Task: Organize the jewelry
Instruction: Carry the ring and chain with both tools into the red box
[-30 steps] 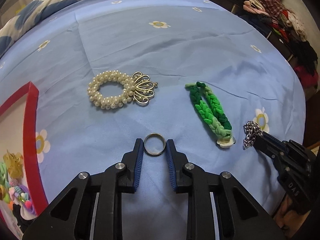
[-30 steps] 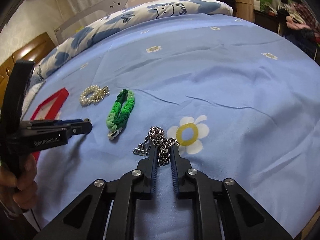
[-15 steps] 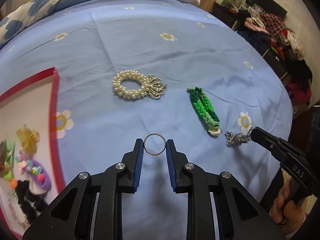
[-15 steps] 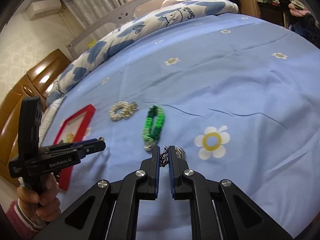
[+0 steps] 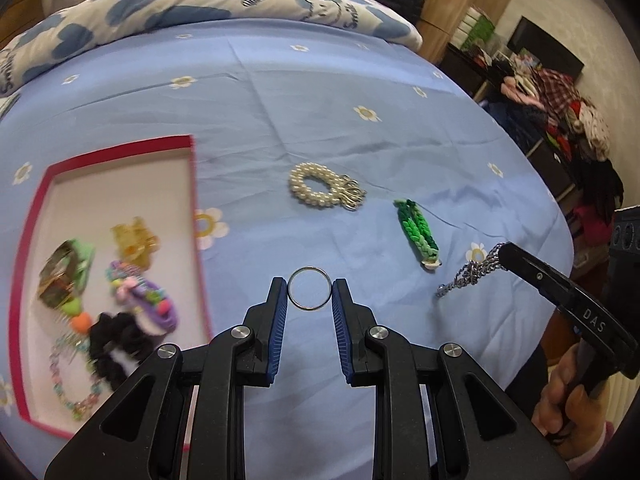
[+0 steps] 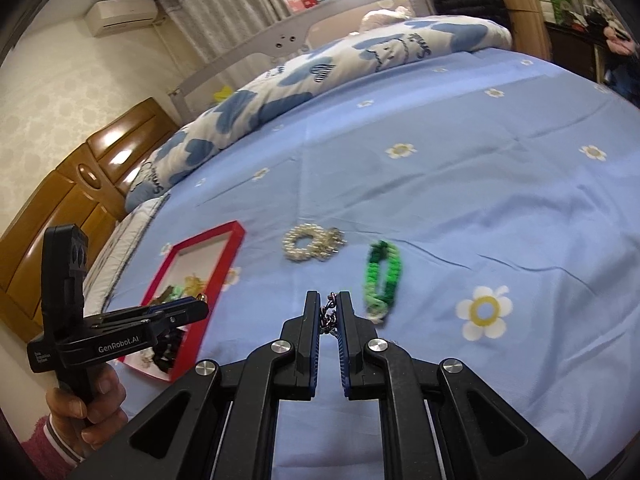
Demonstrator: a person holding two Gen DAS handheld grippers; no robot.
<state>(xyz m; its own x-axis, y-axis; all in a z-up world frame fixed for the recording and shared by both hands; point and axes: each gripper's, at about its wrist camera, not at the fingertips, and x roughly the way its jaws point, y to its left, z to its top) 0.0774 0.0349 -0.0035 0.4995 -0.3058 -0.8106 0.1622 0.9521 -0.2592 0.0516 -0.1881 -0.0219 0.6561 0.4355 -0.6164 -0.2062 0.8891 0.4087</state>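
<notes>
- My left gripper (image 5: 310, 294) pinches a plain metal ring (image 5: 309, 289) between its blue pads, jaws set narrow, held up off the blue flowered bedsheet (image 5: 320, 112).
- My right gripper (image 6: 329, 312) is clamped nearly closed on a silver chain (image 6: 328, 317); in the left wrist view the chain (image 5: 470, 274) dangles from its tip, clear of the sheet.
- Open room: the sheet is bare between the ring and the red-rimmed box (image 5: 193, 184) on the left, and wide open beyond the jewelry up to the rolled blue-and-white duvet (image 5: 200, 4).
- The near right edge of the bed drops off just behind the hanging chain, by my right hand (image 5: 568, 392).
- Lying on the sheet: a pearl bracelet (image 5: 320, 190) with a metal charm, and beside it, apart, a green braided bracelet (image 5: 418, 232).
- Only the left view shows the box's contents well: a yellow hair claw (image 5: 132, 240), a green clip (image 5: 66, 272), a purple beaded piece (image 5: 148, 300), a black scrunchie (image 5: 116, 340) and a pastel bead string (image 5: 68, 384), all blurred.
- Only the right view shows the wooden cabinets (image 6: 68, 208), the air conditioner (image 6: 120, 16), and my left hand (image 6: 86, 404) on its handle, just beside the box (image 6: 236, 236).
</notes>
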